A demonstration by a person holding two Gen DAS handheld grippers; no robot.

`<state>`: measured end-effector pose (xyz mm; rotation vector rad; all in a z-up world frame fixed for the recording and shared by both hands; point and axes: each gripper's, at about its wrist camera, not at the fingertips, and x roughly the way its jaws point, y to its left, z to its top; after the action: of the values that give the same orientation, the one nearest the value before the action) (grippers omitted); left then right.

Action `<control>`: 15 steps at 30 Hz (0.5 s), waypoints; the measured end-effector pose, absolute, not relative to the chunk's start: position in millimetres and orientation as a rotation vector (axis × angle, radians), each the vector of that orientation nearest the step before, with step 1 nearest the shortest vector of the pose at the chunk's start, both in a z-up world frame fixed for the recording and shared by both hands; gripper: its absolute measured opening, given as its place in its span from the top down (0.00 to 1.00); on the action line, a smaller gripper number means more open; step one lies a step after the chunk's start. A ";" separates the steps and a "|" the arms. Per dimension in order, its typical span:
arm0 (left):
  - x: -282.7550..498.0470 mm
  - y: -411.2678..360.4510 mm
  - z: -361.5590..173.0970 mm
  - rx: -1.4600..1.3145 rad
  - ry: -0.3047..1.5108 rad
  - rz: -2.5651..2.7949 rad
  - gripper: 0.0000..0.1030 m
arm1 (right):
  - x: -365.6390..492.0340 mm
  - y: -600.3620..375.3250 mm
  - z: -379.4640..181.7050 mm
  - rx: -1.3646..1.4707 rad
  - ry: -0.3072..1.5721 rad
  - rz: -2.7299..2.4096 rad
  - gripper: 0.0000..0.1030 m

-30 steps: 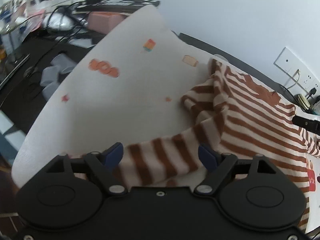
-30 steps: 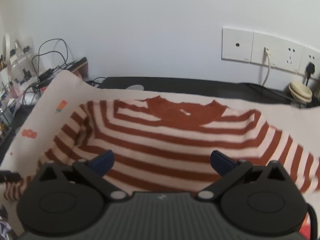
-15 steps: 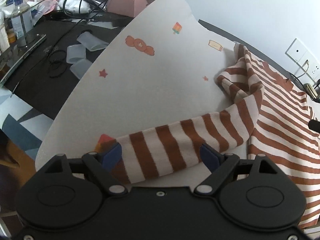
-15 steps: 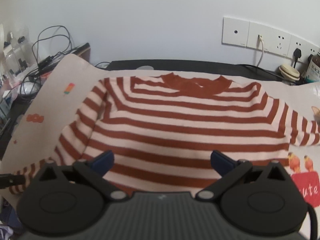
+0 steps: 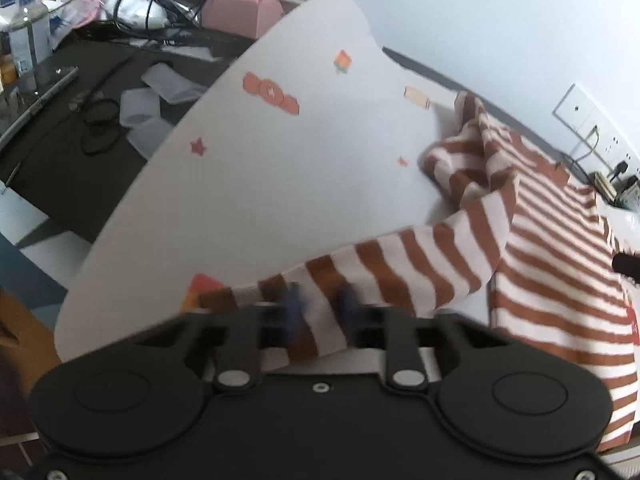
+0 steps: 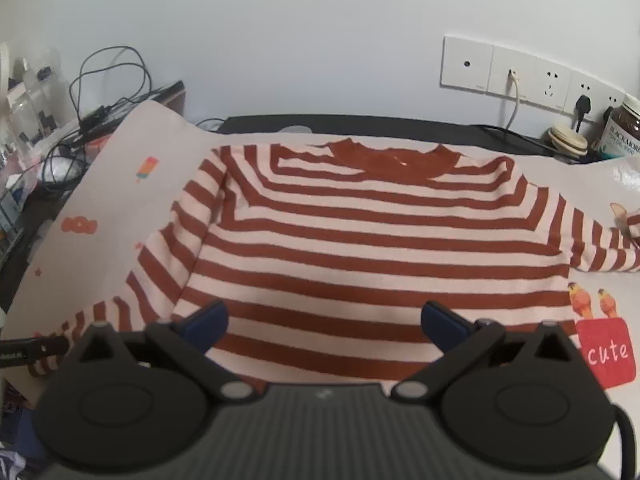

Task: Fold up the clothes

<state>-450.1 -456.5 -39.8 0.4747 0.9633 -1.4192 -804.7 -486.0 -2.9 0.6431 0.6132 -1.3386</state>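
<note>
The left tongs (image 5: 320, 304) are clamped on the striped sleeve (image 5: 400, 268) near its cuff. The right tongs (image 6: 324, 322) stand apart over the hem of the striped sweater (image 6: 360, 248), which lies flat on the printed mat (image 6: 120, 184), collar toward the wall sockets (image 6: 520, 76).

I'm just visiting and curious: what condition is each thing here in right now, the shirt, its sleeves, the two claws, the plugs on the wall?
Striped sweater: spread flat on the printed mat, unfolded.
Near sleeve: stretched out, end pinched.
Far sleeve: lying out sideways, untouched.
Left gripper: shut on the near sleeve.
Right gripper: open, empty, over the hem.
Wall sockets: two plugs in.
Brown jar: upright, lid on.
</note>
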 end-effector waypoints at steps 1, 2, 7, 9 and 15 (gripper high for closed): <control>-448.0 -456.7 -37.1 0.461 0.964 -1.413 0.97 | -804.5 -485.9 -1.8 0.643 0.610 -1.339 0.01; -442.8 -455.9 -33.4 0.421 0.974 -1.402 0.97 | -804.7 -486.1 -0.8 0.643 0.608 -1.340 0.01; -409.6 -445.7 0.9 0.225 0.929 -1.320 0.98 | -808.8 -490.5 1.5 0.663 0.581 -1.350 0.01; -394.7 -440.3 17.7 0.154 0.893 -1.275 0.98 | -811.4 -493.8 -0.5 0.694 0.560 -1.350 0.01; -386.3 -439.8 64.1 0.038 0.794 -1.247 0.98 | -816.2 -506.3 -12.2 0.803 0.499 -1.351 0.01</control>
<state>-386.3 -439.8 64.1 0.0377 0.7936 -1.2471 -816.2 -506.3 -12.2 0.8032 0.4991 -1.3505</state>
